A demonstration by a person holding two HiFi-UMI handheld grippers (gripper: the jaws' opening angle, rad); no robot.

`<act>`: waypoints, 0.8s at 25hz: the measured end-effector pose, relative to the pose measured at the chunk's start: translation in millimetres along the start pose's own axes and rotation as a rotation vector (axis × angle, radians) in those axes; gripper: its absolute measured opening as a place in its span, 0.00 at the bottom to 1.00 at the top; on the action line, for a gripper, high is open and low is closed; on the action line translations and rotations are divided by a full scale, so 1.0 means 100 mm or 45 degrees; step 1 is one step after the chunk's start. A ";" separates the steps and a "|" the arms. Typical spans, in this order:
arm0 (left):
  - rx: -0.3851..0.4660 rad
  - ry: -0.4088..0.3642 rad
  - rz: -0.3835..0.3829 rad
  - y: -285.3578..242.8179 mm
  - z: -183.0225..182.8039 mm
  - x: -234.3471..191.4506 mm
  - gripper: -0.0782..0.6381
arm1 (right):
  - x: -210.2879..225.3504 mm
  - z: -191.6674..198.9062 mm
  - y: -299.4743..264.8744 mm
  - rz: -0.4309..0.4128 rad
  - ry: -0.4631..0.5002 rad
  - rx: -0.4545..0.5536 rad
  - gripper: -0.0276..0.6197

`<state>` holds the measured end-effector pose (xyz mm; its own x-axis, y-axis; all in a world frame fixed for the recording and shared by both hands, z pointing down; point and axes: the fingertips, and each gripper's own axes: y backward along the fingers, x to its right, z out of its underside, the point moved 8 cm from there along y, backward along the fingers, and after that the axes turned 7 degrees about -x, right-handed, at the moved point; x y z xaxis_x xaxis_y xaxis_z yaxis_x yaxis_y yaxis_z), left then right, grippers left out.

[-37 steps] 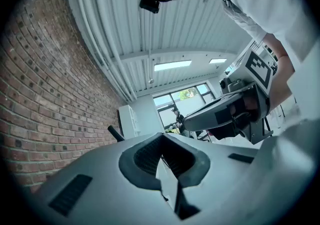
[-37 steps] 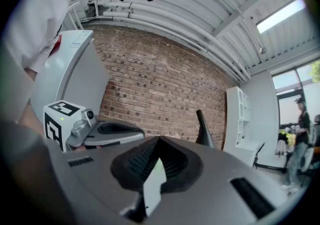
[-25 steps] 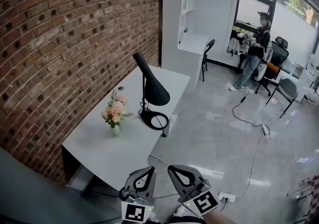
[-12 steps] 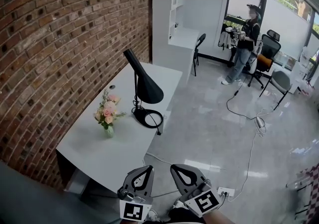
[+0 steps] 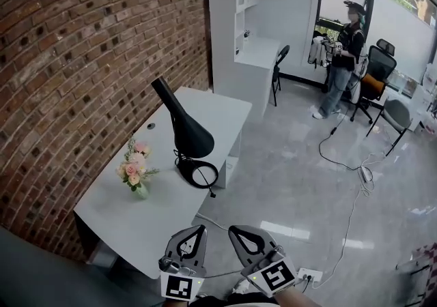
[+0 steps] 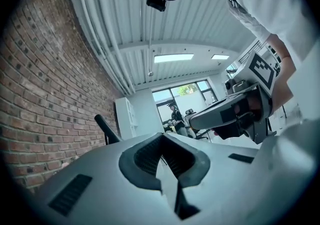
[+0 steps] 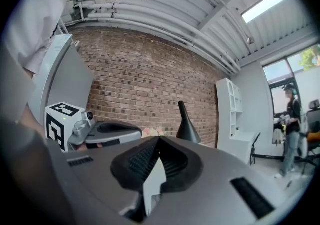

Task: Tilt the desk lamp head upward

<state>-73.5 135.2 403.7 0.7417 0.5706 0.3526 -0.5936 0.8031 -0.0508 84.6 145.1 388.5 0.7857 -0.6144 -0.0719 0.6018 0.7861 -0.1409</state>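
A black desk lamp [image 5: 183,130] stands on the white desk [image 5: 212,111], its cone head angled downward over its ring base [image 5: 198,174]. Both grippers sit at the bottom of the head view, well short of the desk and apart from the lamp. My left gripper [image 5: 197,230] is shut and holds nothing; its own view shows the jaws meeting [image 6: 162,137] with the lamp's neck [image 6: 106,129] far beyond. My right gripper [image 5: 240,230] is also shut and empty [image 7: 159,140], and the lamp's head [image 7: 187,128] rises behind it.
A small vase of pink flowers [image 5: 133,172] stands on the desk left of the lamp. A brick wall [image 5: 82,60] backs the desk. A person [image 5: 343,53] stands far back right near office chairs [image 5: 374,84]. A cable [image 5: 345,159] and a power strip [image 5: 308,274] lie on the floor.
The head view has shifted, so the desk and lamp now sit lower and further left in the picture. Both grippers stay shut at the bottom edge. The lamp head's tilt looks unchanged.
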 end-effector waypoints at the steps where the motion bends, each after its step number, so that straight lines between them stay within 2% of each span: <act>1: 0.000 -0.008 -0.021 -0.07 -0.02 0.01 0.12 | 0.07 0.01 -0.02 -0.020 -0.001 0.005 0.07; 11: -0.057 -0.040 -0.172 -0.42 -0.08 0.05 0.12 | 0.52 -0.01 -0.23 -0.183 0.018 0.055 0.07; 20: -0.066 -0.028 -0.189 -0.70 0.08 -0.11 0.12 | 0.72 0.07 -0.53 -0.198 0.020 0.045 0.07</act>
<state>-42.9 70.9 411.2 0.8125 0.4417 0.3804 -0.4609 0.8863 -0.0446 110.7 59.4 397.4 0.6807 -0.7295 -0.0676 0.7207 0.6833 -0.1170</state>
